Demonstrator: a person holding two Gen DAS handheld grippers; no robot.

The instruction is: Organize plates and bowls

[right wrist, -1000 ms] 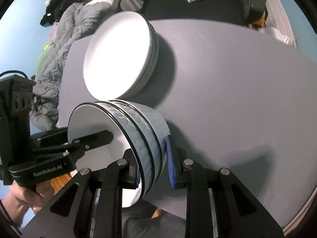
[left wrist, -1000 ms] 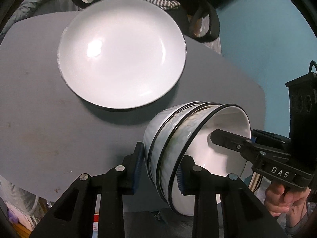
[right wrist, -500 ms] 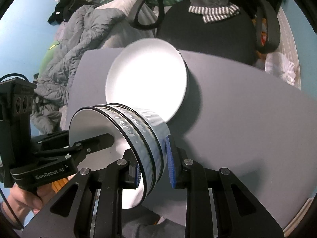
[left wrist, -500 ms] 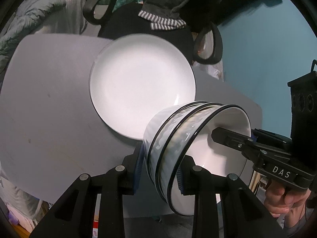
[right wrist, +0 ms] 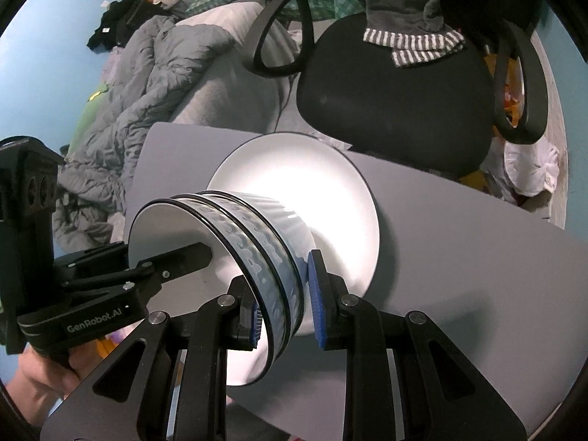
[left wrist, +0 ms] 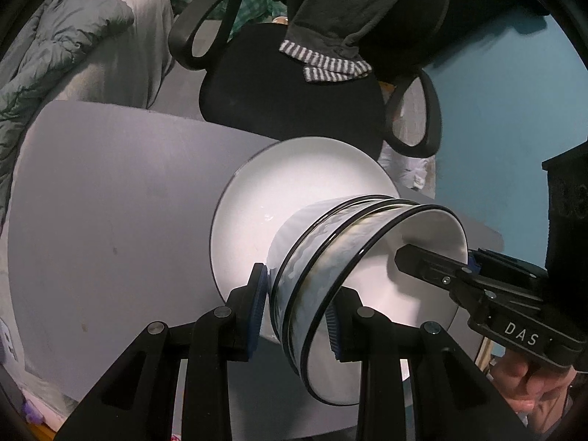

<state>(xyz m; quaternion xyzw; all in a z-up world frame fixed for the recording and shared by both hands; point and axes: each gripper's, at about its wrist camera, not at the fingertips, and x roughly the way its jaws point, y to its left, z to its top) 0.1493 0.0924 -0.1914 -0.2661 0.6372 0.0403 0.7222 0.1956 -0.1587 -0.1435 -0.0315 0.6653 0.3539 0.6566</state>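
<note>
A grey table is seen before a black office chair, over whose back a grey garment with a striped hem is draped. A rumpled grey quilt is noted behind. The walls are painted blue.

Dim room, glare on the plate (fisheye-dark corners), sharp focus.

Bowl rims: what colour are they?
Black, on white bowls; clearest in the right wrist view.
</note>
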